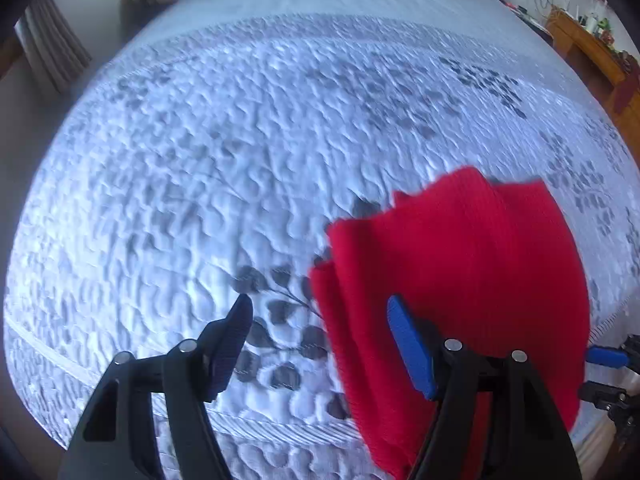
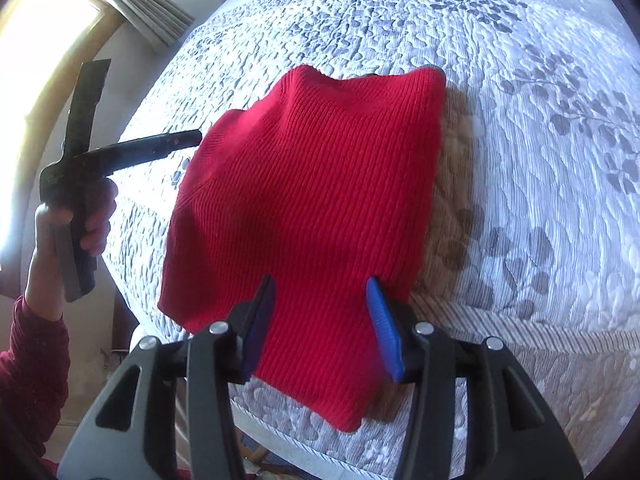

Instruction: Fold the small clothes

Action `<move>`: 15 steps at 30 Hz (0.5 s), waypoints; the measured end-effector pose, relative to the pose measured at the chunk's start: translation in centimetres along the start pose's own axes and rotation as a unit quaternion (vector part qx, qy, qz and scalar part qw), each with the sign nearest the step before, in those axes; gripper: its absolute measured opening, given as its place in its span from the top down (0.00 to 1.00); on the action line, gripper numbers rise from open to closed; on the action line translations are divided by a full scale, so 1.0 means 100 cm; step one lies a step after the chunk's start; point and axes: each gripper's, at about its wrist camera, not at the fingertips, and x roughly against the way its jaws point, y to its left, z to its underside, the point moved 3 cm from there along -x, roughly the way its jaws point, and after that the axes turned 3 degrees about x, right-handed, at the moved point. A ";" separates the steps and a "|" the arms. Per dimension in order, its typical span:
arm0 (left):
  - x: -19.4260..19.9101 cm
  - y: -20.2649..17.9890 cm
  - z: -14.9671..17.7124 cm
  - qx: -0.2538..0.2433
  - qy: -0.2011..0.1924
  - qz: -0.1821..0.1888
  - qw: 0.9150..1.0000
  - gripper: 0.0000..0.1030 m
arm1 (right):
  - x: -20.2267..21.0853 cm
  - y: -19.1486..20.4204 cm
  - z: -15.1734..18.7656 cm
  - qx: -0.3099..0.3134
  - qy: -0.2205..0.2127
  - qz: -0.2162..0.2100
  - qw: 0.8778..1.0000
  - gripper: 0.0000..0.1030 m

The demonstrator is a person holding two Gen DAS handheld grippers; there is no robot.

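Although the red sweater [image 2: 304,208] already lies doubled over in several layers on the bed [image 2: 520,160], the fold appears unfinished: one layer stands proud at the left side, and final flattening seems to remain. The left gripper [image 1: 320,316] has its jaws wide apart and holds nothing; it sits just left of the sweater. The right gripper [image 2: 322,300] also has its jaws wide, straddling the sweater's near hem without clamping it. The sweater lies near the bed's front edge, so little margin exists toward the person. Open quilt extends well beyond it to the far side and right. A curtain [image 2: 136,4] hangs at the far left.
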 end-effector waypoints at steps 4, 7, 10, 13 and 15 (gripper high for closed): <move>-0.016 -0.008 -0.001 -0.009 0.018 -0.042 0.999 0.32 | 0.001 0.002 0.000 -0.004 -0.001 0.003 1.000 0.53; -0.018 -0.003 -0.001 0.009 0.019 -0.058 0.998 0.30 | 0.003 0.002 0.002 -0.003 -0.002 0.007 1.000 0.52; -0.011 0.004 0.003 0.028 0.011 -0.065 0.997 0.30 | 0.003 0.001 0.003 -0.007 -0.001 0.008 1.000 0.52; -0.010 0.002 0.011 0.027 0.022 -0.049 0.998 0.34 | 0.002 0.002 0.004 -0.010 0.000 0.005 1.000 0.52; -0.014 -0.002 0.016 0.022 0.031 -0.034 0.999 0.46 | 0.000 0.005 0.004 -0.008 0.001 0.003 1.000 0.52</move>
